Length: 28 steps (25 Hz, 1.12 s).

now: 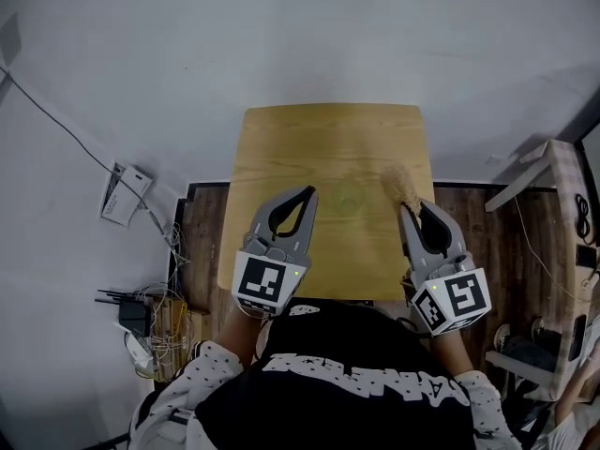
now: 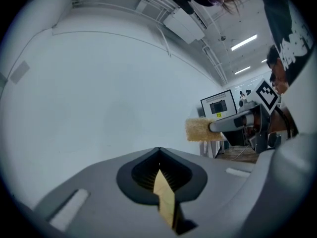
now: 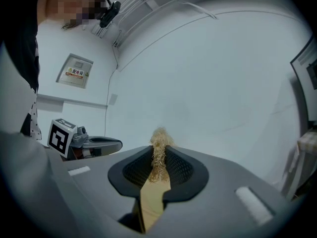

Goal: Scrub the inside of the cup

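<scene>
- I am barely making out a clear cup [image 1: 349,197] on the table [image 1: 281,139], between my two grippers.
- My right gripper [image 1: 418,208] is clenching a brush [image 1: 401,186], its handle hidden in the jaws.
- My left gripper [image 1: 308,193] is hanging closed, empty.

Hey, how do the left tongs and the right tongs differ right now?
The left tongs are shut on nothing, while the right tongs are shut on a straw-coloured scrubber. The left tongs' tips meet bare; the right tongs' tips have fibres sticking out between them. Both are closed and held over the near side of the wooden table.
</scene>
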Available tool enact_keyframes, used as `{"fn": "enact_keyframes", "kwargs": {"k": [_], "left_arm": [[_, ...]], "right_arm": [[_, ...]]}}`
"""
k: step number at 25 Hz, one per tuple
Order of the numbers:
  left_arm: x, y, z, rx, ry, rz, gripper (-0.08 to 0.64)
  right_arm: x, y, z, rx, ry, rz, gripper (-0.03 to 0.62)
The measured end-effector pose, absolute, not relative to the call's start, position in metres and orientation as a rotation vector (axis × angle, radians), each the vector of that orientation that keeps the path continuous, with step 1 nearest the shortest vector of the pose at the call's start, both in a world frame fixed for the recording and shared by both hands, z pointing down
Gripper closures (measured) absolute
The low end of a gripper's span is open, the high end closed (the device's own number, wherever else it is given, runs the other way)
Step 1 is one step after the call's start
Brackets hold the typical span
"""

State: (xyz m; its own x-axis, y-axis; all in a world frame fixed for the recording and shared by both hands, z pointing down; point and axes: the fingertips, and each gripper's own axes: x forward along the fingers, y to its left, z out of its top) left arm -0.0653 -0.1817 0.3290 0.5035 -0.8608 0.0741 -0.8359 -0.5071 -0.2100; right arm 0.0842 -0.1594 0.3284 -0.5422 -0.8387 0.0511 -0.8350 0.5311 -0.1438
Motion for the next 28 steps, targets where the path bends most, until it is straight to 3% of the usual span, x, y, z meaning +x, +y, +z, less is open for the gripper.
{"fn": "enact_keyframes", "kwargs": {"k": [28], "left_arm": [[-0.034, -0.17, 0.338, -2.6, 1.403, -0.322, 0.558]], "right_arm": [[0.099, -0.14, 0.328, -1.489, 2.732, -0.214, 0.512]]}}
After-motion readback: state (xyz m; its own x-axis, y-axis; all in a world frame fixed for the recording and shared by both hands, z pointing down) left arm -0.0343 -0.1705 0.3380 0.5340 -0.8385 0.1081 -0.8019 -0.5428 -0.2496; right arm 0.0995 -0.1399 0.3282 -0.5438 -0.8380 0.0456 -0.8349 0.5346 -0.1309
